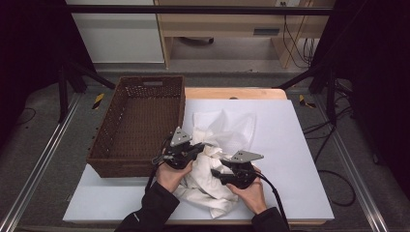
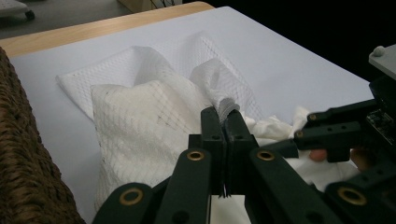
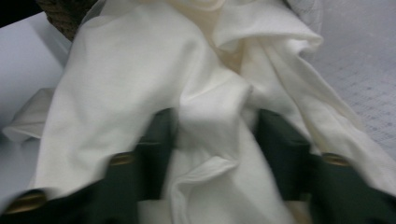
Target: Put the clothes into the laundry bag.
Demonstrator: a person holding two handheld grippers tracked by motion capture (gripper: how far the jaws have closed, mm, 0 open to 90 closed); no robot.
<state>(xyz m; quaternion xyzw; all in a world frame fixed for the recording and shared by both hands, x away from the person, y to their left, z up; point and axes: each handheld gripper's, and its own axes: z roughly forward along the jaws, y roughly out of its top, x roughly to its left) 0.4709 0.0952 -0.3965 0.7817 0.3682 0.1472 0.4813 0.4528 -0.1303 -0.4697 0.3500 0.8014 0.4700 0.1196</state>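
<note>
The left gripper (image 2: 225,122) has its jaws pressed together on a pinch of the white mesh cloth (image 2: 154,116), which lies spread on the white sheet (image 1: 290,145) just beside the wicker basket (image 1: 140,128). The right gripper (image 3: 212,140) has its jaws spread around a thick fold of the smooth cream cloth (image 3: 140,84); that fold sits between them, but I cannot tell whether the pads press on it yet, since the picture is blurred there.

The 2 cloths overlap in a crumpled heap near the front edge of the table (image 1: 232,93), and that is the main risk. If either gripper pulls now, it may drag the other cloth along, because folds of each lie over and under the other. The left pinch is thin, right at the jaw tips, so a sharp tug could slip it free. The right jaws may close on several layers at once and bunch the cloth instead of catching 1 edge. A cloth trailing low could also snag on the rough basket rim.

The sheet covers most of a wooden tabletop. Around it the floor is grey, with dark frame legs, loose cables to the right, and pale wooden furniture at the back.
</note>
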